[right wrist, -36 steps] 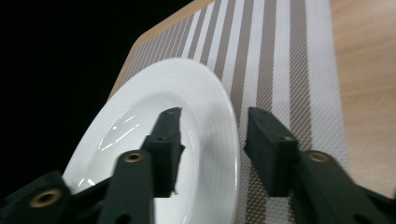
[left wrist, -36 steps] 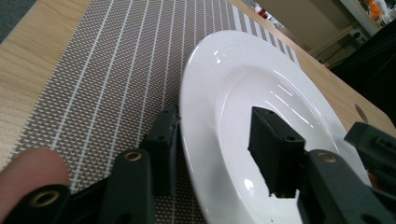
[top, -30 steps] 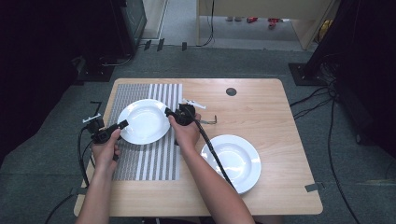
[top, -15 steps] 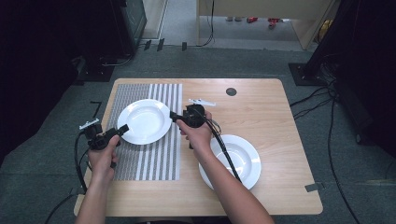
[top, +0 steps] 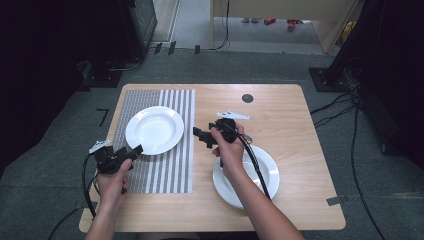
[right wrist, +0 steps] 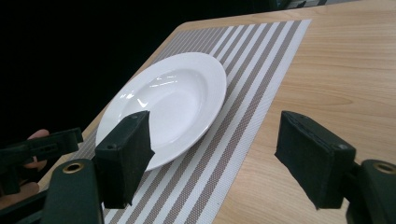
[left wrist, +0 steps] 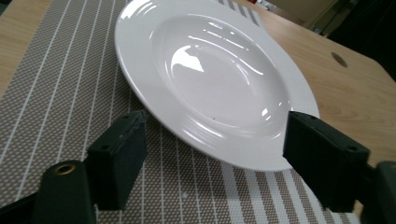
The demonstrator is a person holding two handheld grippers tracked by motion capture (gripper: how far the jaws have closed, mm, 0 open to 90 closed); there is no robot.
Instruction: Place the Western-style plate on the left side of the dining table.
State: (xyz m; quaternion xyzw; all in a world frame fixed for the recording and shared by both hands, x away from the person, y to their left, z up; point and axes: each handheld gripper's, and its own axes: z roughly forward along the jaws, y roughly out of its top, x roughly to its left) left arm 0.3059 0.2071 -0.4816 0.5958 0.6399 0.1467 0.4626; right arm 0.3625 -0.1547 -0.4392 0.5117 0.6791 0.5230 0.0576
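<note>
You are backing both grippers, left [top: 134, 150] and right [top: 200, 136], off the plate [top: 154, 129] set on the mat [top: 157, 170], jaws just opened and empty; second plate [top: 267, 172] right of it remains.

A second white plate [top: 260, 175] is lying on the bare wood of the table [top: 295, 120] at its near right, well apart from the striped mat. A round dark grommet [top: 247, 98] is sitting in the tabletop near the far edge. Black cables [top: 345, 107] are trailing across the grey carpet [top: 240, 65] to the right, beside a dark stand base [top: 327, 79].
</note>
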